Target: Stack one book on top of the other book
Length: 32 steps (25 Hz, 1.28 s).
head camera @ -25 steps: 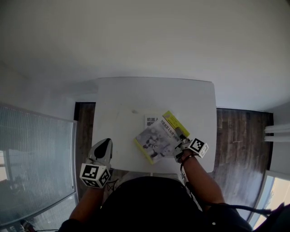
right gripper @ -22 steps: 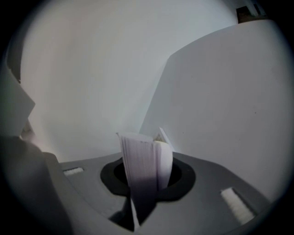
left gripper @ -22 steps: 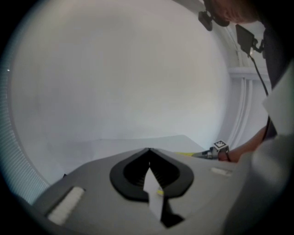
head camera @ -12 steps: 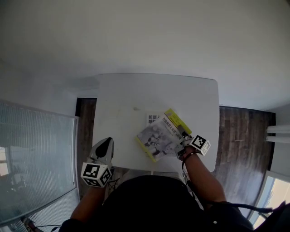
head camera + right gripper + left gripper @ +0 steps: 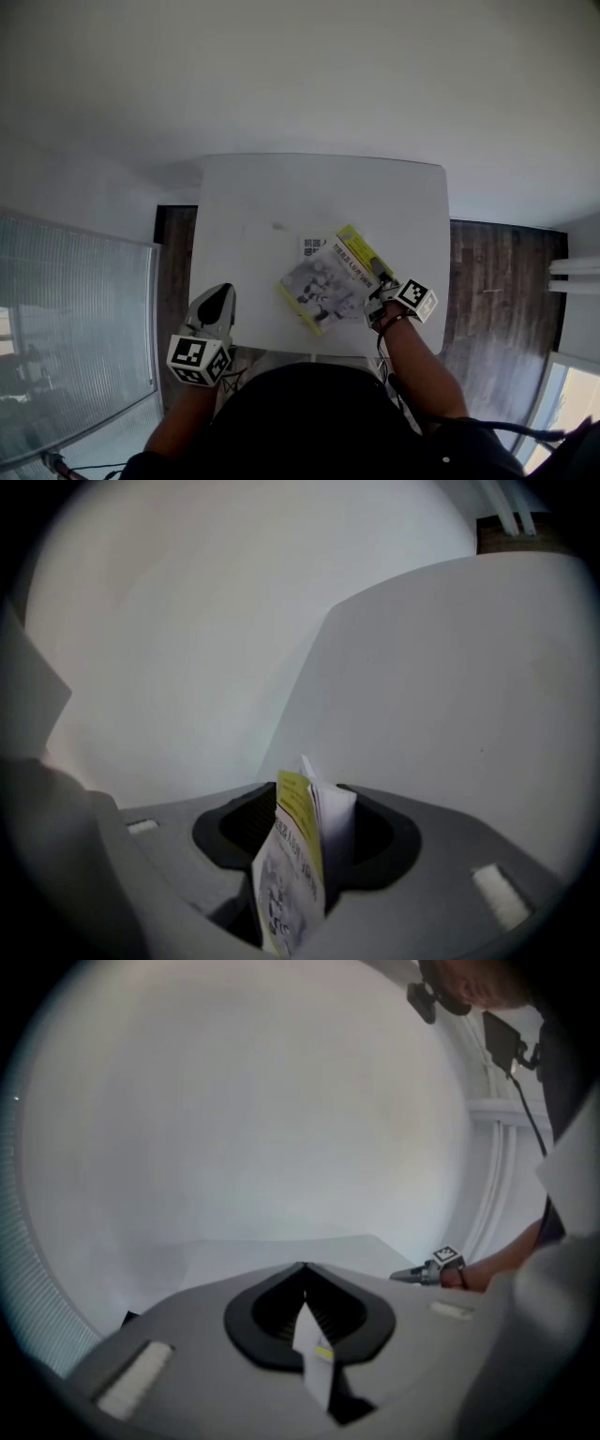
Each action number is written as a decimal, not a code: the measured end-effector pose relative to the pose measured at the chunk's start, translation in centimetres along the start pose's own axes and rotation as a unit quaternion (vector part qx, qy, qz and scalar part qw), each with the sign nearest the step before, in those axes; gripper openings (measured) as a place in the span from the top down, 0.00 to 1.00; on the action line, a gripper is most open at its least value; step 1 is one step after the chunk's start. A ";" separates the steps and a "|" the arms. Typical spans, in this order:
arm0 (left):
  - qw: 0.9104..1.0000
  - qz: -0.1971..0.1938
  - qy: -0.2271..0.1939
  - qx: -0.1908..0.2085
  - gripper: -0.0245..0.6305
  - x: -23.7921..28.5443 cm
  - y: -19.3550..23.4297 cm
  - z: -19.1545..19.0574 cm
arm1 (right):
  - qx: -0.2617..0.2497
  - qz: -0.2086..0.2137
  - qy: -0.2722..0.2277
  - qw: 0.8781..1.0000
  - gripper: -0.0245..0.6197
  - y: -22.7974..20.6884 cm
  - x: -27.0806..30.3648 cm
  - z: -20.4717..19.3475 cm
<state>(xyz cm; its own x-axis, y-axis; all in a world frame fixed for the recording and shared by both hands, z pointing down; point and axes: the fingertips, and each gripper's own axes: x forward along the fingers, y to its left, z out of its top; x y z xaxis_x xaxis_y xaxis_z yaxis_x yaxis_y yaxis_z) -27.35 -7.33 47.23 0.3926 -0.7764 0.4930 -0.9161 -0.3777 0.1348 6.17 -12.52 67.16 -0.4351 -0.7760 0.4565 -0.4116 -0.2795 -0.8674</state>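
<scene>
Fingers of my right gripper (image 5: 309, 799) have just been opening, the yellow book (image 5: 326, 281) loose between them since it already lies on the white book (image 5: 314, 246) beyond. My left gripper (image 5: 222, 292) is clenched on nothing, well apart.

Two books (image 5: 326, 283) (stacked), two tongs (image 5: 217, 293), one table (image 5: 281, 197)

White bench (image 5: 281, 192) stood mid-room, its far edge close to a plain white wall (image 5: 300, 75). Dark wood floor (image 5: 497, 281) showed right of it, plus a narrow strip on the left. A finely slatted window (image 5: 80, 309) filled the left side. White pipes (image 5: 574, 274) ran at the right edge. Light was soft and even.
</scene>
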 end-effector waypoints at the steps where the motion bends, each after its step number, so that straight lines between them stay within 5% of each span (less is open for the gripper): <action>1: 1.000 -0.001 0.000 0.001 0.96 0.0 -0.1 0.0 | 0.002 -0.004 -0.003 1.000 0.66 -0.2 -0.2 0.2; 18: 0.999 -0.024 -0.019 0.014 0.96 0.6 -2.1 0.6 | 0.035 -0.010 -0.066 0.997 0.66 -2.5 -4.8 2.5; 32: 0.997 -0.054 -0.042 0.028 0.96 0.5 -4.3 1.3 | 0.005 -0.006 -0.103 0.995 0.66 -1.8 -9.6 3.5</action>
<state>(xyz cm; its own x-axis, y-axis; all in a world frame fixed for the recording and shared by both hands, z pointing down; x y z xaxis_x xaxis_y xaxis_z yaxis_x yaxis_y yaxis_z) -23.16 -6.76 45.74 0.4965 -0.7679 0.4047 -0.8630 -0.4871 0.1344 13.87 -6.57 63.62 -0.2561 -0.8717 0.4178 -0.4074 -0.2946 -0.8644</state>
